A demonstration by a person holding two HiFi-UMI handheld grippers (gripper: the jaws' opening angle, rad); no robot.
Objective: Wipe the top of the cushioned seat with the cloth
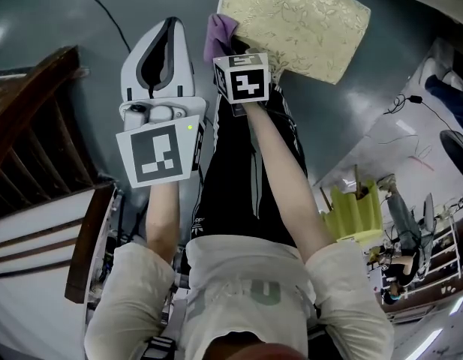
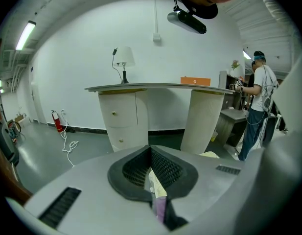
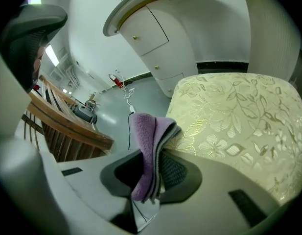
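Approach stage, before the first stroke. The right claw (image 3: 153,153) is clamped on a folded purple cloth (image 3: 147,136), whose free end stands up out of the jaws at the near corner of the cushioned seat (image 3: 234,126). Whether the cloth touches the fabric cannot be told. The left claw (image 2: 151,173) has its jaws together with nothing between them, and it is held beside the right one, off the seat.

Materials: the cloth is a fleecy, napped textile doubled into several soft layers, so it will probably flatten readily under pressure. The seat top is a gently domed, squarish pad with rounded corners, covered in pale gold brocade with a woven leaf-and-flower pattern. The pad is likely to yield when pressed. The floor (image 1: 58,13) is smooth, glossy grey.

Next move, as judged: carry the cloth inward over the seat, tip it so a broad face lies flat on the brocade, then draw it across the top with light, even pressure.
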